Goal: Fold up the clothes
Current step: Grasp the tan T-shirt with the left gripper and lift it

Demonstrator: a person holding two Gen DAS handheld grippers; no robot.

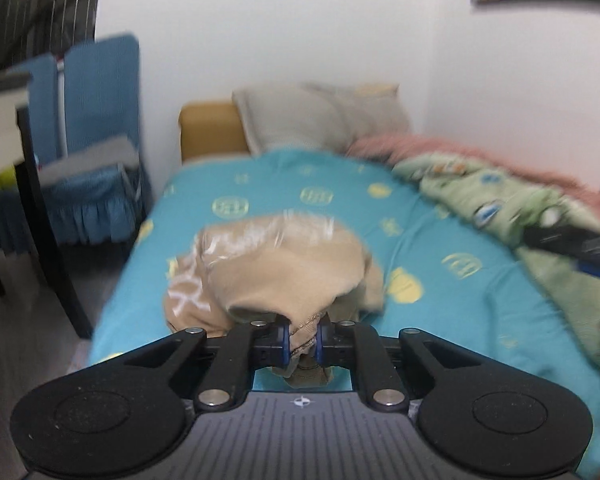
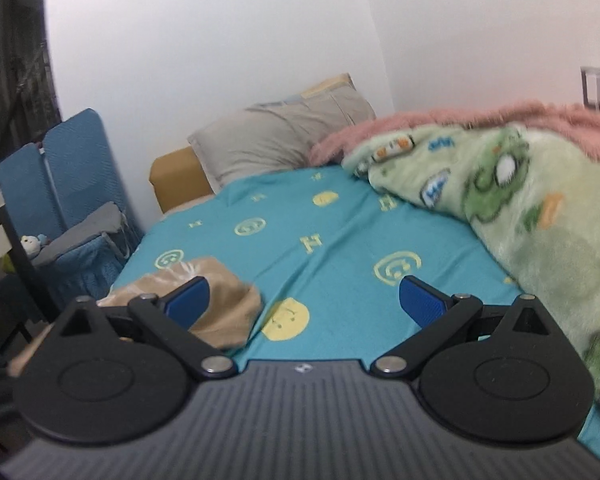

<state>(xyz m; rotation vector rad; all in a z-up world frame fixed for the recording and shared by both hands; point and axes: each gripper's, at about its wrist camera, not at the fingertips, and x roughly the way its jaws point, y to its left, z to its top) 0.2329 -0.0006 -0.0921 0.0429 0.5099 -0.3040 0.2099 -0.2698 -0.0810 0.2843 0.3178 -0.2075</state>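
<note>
A crumpled tan garment (image 1: 276,264) with a pale white print lies on the teal bed sheet (image 1: 340,192). My left gripper (image 1: 302,340) is shut on its near edge, and the cloth bunches between the blue pads. In the right wrist view the same tan garment (image 2: 220,304) sits at the lower left of the sheet, partly behind my left finger. My right gripper (image 2: 304,300) stands wide open over the teal sheet (image 2: 340,240), with nothing between its blue pads (image 2: 420,300).
A green cartoon blanket (image 2: 520,208) over a pink one (image 2: 440,120) fills the bed's right side. A grey pillow (image 2: 272,144) lies at the head by the yellow headboard (image 2: 172,176). Blue-covered chairs (image 1: 96,120) and a dark table leg (image 1: 52,240) stand left of the bed.
</note>
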